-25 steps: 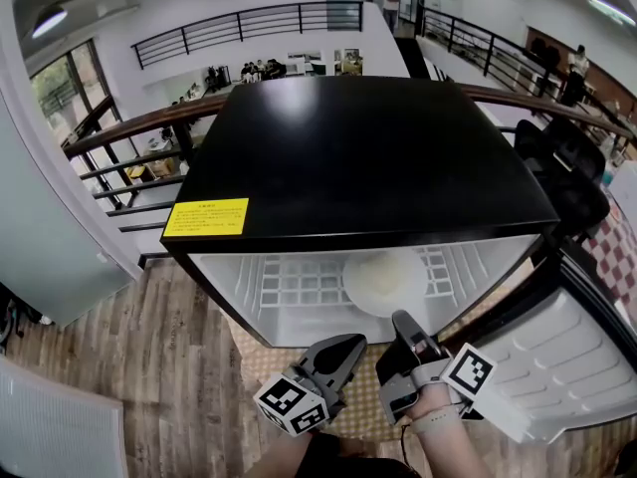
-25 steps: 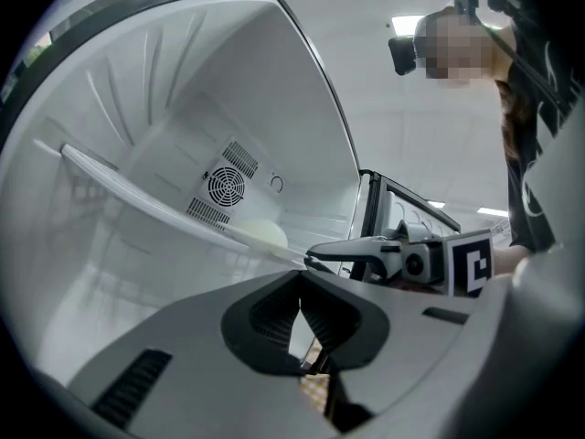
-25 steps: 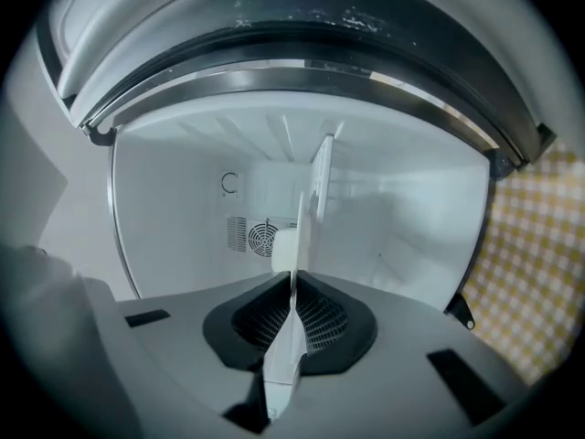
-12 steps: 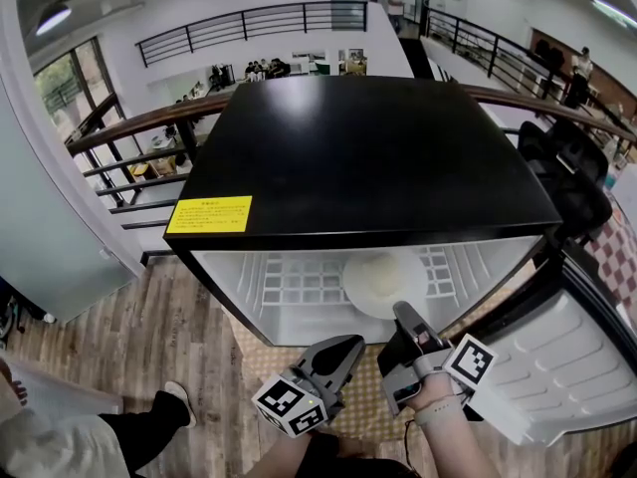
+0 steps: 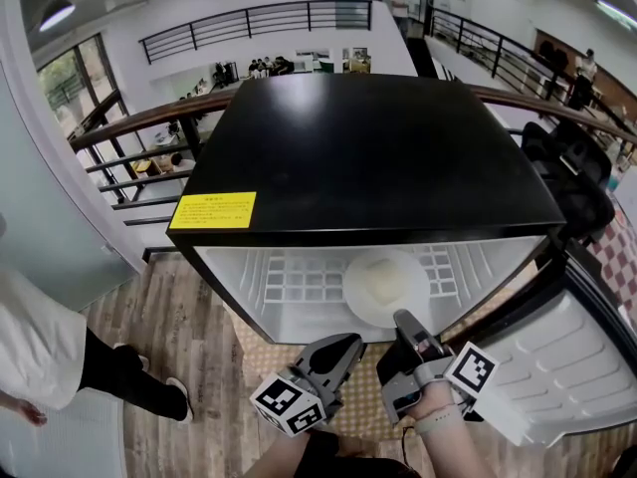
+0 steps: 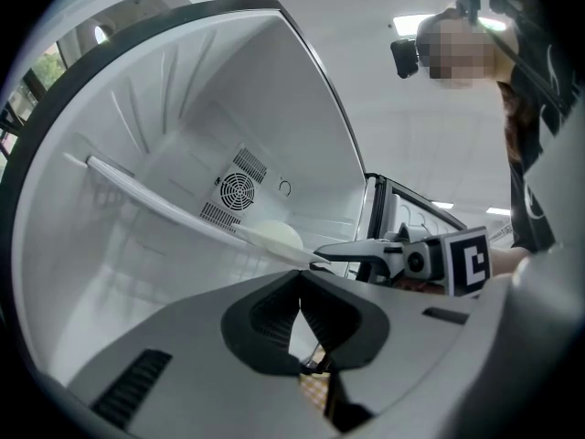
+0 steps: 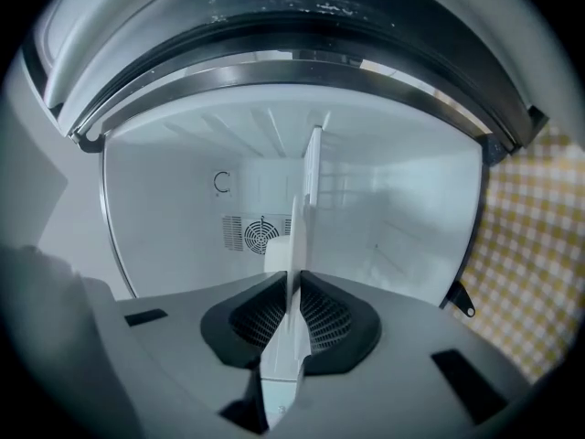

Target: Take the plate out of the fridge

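- Head view: the fridge (image 5: 368, 147) is seen from above with its black top closed over a white cavity. Its door (image 5: 572, 366) is swung fully out to the right, so the front opening is left unobstructed.
- A passer-by in a white top (image 5: 40, 337) has come into view at the left over the last second, well apart from the fridge. The withdrawal path is judged not to be affected.
- The wire shelf (image 5: 299, 287) is bare to the left of the plate, and its front edge is the lip to be cleared.
- The plate (image 5: 386, 285) is still lying on that shelf, right of centre and near the front edge. Its position is scarcely altered from a second ago, so it is judged to be gripped but not yet drawn out.
- The right gripper (image 5: 406, 324) is held at the plate's near rim. In the right gripper view its fingers are pressed onto a thin white edge, taken to be that rim.
- The left gripper (image 5: 350, 347) is kept just beside it, outside the cavity, with its fingers closed together on nothing.
- Open room is found straight back toward the person. The door liner on the right is the nearest thing to be avoided.
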Action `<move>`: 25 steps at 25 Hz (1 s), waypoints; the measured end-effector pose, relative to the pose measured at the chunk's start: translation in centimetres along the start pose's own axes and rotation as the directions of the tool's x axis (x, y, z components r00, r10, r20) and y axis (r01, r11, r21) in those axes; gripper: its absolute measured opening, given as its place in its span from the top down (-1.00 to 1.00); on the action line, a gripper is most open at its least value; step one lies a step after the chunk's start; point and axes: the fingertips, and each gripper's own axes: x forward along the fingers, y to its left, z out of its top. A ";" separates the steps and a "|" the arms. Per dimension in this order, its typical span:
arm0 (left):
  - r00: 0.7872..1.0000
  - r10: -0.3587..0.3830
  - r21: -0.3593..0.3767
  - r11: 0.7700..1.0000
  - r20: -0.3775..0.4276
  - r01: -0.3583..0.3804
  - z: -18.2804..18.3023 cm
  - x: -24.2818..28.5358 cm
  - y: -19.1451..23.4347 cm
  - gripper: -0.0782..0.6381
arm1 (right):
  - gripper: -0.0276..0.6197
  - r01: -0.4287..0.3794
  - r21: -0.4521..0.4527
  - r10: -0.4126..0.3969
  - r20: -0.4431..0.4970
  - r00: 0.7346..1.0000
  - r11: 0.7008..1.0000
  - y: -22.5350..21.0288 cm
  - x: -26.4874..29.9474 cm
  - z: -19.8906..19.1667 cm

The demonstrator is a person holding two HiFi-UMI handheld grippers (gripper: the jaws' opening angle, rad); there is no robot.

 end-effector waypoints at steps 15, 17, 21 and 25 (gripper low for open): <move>1.000 0.017 -0.016 1.000 -0.004 -0.017 -0.1 -0.6 0.2 0.76 | 0.72 -0.021 0.043 0.019 0.026 0.999 0.999 -0.8 1.4 0.7; 1.000 0.021 -0.014 1.000 -0.004 -0.021 0.0 -0.7 0.2 0.76 | 0.73 -0.027 0.040 0.026 0.024 0.999 0.999 -0.7 1.5 0.7; 1.000 0.028 -0.019 0.999 -0.003 -0.028 -0.1 -1.0 0.0 0.76 | 0.74 -0.038 0.041 0.037 0.020 0.999 0.998 -0.3 1.6 0.4; 0.999 0.035 -0.017 0.999 -0.001 -0.035 -0.1 -1.3 -0.1 0.76 | 0.75 -0.052 0.035 0.051 0.007 0.999 0.998 -0.2 0.9 0.1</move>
